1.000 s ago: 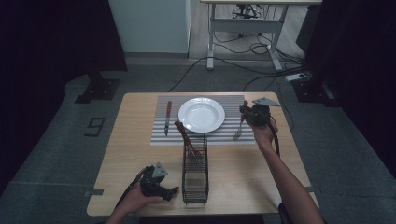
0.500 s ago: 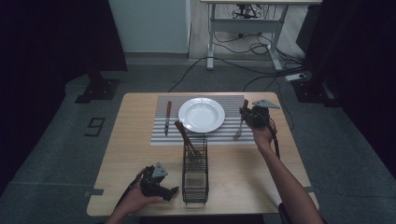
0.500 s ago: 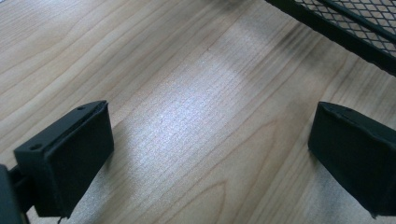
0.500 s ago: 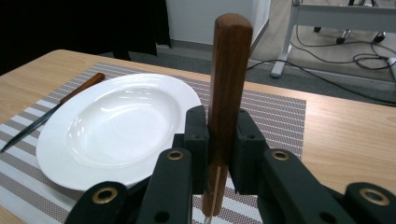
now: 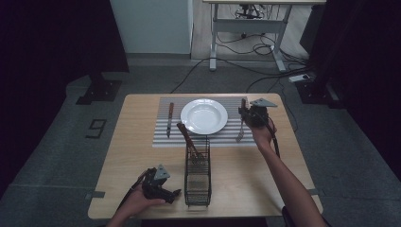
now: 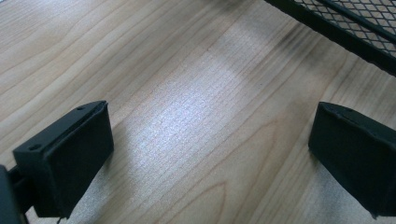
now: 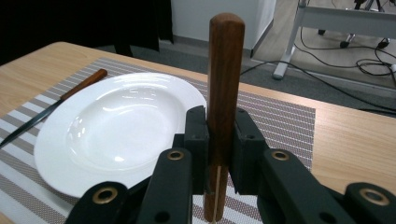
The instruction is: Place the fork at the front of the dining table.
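My right gripper (image 5: 247, 113) is shut on the wooden handle of a fork (image 7: 225, 70), at the right end of the striped placemat (image 5: 163, 137). The handle stands up between the jaws, and the fork's metal head (image 5: 239, 135) rests low on the mat, toward me. A white plate (image 5: 204, 116) lies just left of it, with a wooden-handled knife (image 5: 170, 118) on the plate's far side. Near the table's front edge, my left gripper (image 5: 172, 194) lies open on the bare wood (image 6: 201, 116), beside a black mesh caddy (image 5: 197, 172).
A wooden-handled utensil (image 5: 187, 137) leans out of the caddy's far end. The caddy's mesh wall (image 6: 355, 28) is close to my left gripper's jaws. Bare wood lies to the left and right of the caddy. Beyond the table are a desk frame and cables on the floor.
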Available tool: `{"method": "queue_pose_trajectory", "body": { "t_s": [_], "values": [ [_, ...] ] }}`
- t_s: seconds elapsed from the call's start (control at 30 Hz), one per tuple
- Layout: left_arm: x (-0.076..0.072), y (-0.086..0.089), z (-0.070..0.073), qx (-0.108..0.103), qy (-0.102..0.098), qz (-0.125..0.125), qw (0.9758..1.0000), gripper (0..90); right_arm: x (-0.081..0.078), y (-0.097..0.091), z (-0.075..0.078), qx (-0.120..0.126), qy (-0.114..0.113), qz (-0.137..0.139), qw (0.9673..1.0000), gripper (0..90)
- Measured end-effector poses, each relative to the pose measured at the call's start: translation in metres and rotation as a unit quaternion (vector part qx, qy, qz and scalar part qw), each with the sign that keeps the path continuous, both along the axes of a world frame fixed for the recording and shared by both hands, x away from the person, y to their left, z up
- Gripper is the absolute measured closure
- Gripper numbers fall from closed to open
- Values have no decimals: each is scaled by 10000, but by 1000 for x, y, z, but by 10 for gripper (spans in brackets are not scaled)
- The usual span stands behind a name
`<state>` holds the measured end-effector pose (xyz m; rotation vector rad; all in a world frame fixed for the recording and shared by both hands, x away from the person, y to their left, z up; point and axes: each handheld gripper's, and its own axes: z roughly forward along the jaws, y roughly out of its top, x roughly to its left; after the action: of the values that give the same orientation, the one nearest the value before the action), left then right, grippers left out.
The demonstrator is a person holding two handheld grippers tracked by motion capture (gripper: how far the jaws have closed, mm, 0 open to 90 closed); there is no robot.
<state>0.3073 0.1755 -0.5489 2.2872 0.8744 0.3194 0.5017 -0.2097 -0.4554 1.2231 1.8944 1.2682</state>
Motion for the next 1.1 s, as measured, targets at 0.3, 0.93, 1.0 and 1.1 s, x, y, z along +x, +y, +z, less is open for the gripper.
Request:
{"method": "queue_pose_trajectory", "body": {
  "t_s": [0.3, 0.93, 1.0, 1.1],
  "values": [
    [0, 0, 0, -8, -4, 5, 10000, 0, 19, 15, 0, -178, 201, -43, 9996, 794],
    [0, 0, 0, -9, -3, 5, 10000, 0, 59, 29, -10, -426, 709, -231, 9963, 793],
    [0, 0, 0, -10, -2, 6, 10000, 0, 63, 30, -11, -454, 760, -224, 9958, 792],
    [0, 0, 0, 0, -1, 0, 10000, 0, 68, 33, -14, -491, 839, -213, 9950, 792]
  ]
}}
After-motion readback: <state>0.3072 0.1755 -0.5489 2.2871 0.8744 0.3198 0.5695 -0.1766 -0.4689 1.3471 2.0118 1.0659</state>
